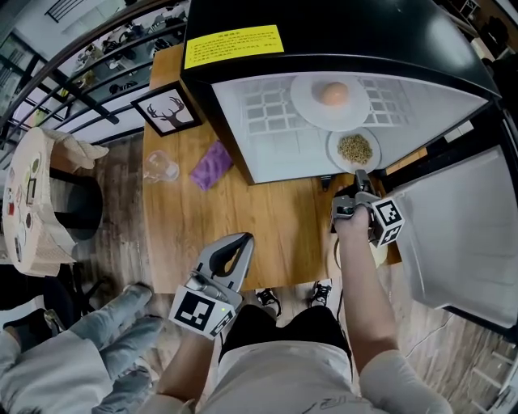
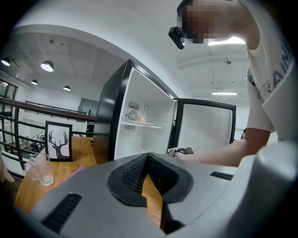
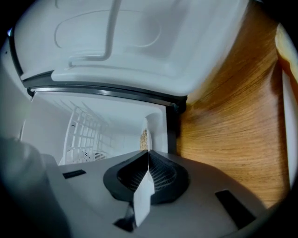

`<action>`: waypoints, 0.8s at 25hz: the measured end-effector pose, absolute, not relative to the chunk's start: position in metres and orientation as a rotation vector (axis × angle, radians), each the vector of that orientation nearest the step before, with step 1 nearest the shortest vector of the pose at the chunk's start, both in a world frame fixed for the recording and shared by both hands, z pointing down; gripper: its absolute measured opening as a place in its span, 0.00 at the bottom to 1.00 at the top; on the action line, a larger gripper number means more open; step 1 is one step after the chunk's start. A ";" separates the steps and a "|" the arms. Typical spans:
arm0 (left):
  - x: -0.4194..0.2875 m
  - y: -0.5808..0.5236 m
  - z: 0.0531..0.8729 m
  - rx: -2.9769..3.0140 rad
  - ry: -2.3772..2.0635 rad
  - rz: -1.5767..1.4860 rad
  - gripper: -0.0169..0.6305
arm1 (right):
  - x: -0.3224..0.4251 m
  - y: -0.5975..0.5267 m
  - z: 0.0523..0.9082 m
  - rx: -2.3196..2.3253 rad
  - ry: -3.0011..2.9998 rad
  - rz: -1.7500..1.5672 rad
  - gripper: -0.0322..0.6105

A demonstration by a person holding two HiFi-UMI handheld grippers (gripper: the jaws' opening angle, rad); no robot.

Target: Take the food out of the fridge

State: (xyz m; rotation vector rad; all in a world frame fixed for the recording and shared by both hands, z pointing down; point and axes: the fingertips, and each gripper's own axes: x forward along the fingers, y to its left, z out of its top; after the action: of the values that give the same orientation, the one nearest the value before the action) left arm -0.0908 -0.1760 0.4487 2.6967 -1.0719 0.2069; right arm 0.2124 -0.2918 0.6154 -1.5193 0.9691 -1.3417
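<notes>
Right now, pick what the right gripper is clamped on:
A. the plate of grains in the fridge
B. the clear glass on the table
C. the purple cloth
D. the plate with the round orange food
A. In the head view the right gripper reaches to the edge of the plate of grains, and in the right gripper view its jaws are shut on that plate's thin white rim.

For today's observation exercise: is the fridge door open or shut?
Open. The door stands swung aside, and grains show inside the fridge.
</notes>
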 end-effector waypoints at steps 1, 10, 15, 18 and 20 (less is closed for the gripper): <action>-0.090 -0.175 0.448 2.697 -1.070 0.208 0.04 | 0.212 -0.292 0.610 -1.510 0.984 -1.323 0.09; -0.086 -0.163 0.442 2.724 -1.053 0.205 0.04 | 0.213 -0.280 0.585 -1.457 1.088 -1.243 0.09; -0.090 -0.159 0.441 2.724 -1.064 0.196 0.04 | 0.202 -0.268 0.565 -1.427 1.145 -1.249 0.09; -0.092 -0.156 0.435 2.742 -1.063 0.177 0.04 | 0.193 -0.254 0.553 -1.415 1.176 -1.252 0.09; -0.093 -0.152 0.431 2.750 -1.058 0.159 0.04 | 0.187 -0.242 0.549 -1.407 1.191 -1.262 0.09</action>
State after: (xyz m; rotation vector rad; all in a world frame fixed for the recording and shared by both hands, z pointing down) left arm -0.0933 -0.1522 0.4315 2.7502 -1.0583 0.1591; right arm 0.1869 -0.2419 0.5485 -1.4068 1.1909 -1.2623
